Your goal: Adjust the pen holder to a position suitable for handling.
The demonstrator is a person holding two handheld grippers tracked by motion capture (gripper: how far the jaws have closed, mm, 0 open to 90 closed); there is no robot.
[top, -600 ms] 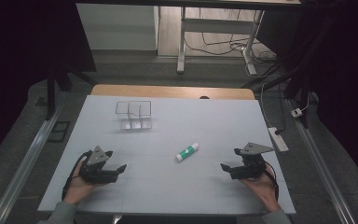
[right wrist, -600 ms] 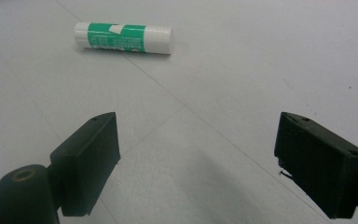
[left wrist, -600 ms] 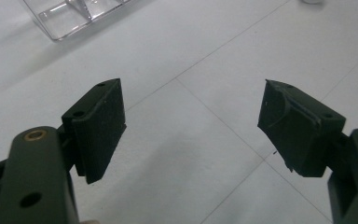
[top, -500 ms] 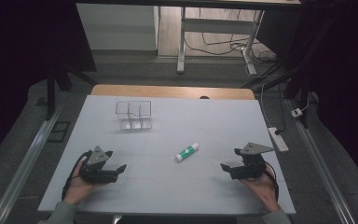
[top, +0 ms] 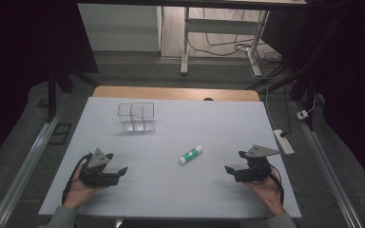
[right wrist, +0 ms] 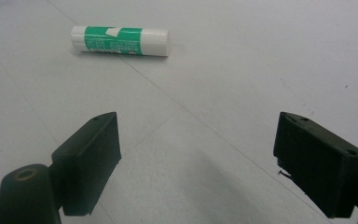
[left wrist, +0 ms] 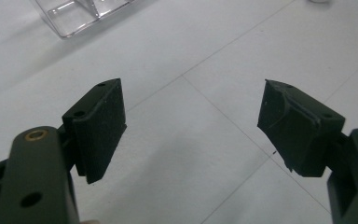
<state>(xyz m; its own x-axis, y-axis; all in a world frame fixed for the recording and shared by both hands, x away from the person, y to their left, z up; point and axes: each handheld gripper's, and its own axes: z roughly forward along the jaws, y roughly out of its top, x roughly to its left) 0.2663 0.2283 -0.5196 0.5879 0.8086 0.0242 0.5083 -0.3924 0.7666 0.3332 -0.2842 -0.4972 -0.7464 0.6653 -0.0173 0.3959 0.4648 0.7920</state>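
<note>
1. Nothing has been moved since the earlier pictures: both tongs and the glue stick are seen in the same places as before.
2. One green-and-white glue stick is laid on its side on the white tabletop, right of the middle, well apart from both tongs. In the right gripper view it is seen lying ahead of the jaws, on the far left.
3. One clear plastic organiser with small compartments is set on the far left part of the tabletop; no contents can be made out in it. It is probably meant as the place for the stick.
4. Two tongs are counted, one held in each hand near the front edge. The left tongs are spread fully wide with nothing between the jaws.
5. The right tongs are likewise held wide apart and empty, pointed toward the stick, which suggests a reach for it is being readied.
</note>
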